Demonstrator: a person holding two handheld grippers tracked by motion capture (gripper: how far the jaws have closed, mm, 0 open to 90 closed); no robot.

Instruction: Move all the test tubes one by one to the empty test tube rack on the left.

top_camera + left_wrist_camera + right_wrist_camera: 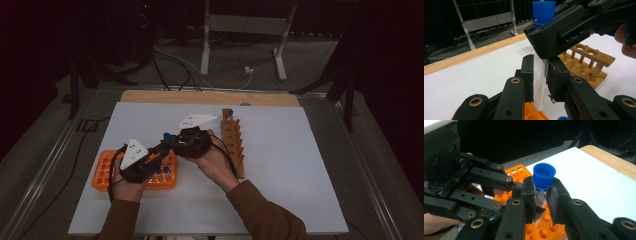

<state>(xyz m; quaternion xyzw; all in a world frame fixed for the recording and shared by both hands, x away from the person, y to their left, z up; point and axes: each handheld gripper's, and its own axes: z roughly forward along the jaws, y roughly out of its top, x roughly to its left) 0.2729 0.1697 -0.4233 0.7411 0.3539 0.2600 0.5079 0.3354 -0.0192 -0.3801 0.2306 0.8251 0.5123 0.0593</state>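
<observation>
Tube (pixel 539 82), clear with blue cap (pixel 544 176), gripped by both left claw (pixel 539 75) and right claw (pixel 541 197).

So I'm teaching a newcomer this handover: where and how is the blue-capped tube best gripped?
Grip the clear tube wall across its width, from the side, jaws level. It stands upright, so its round sides are exposed. The right gripper clamps just under the blue cap, whose rim stops slipping; the left gripper clamps lower, leaving the bottom free above the orange rack.
</observation>
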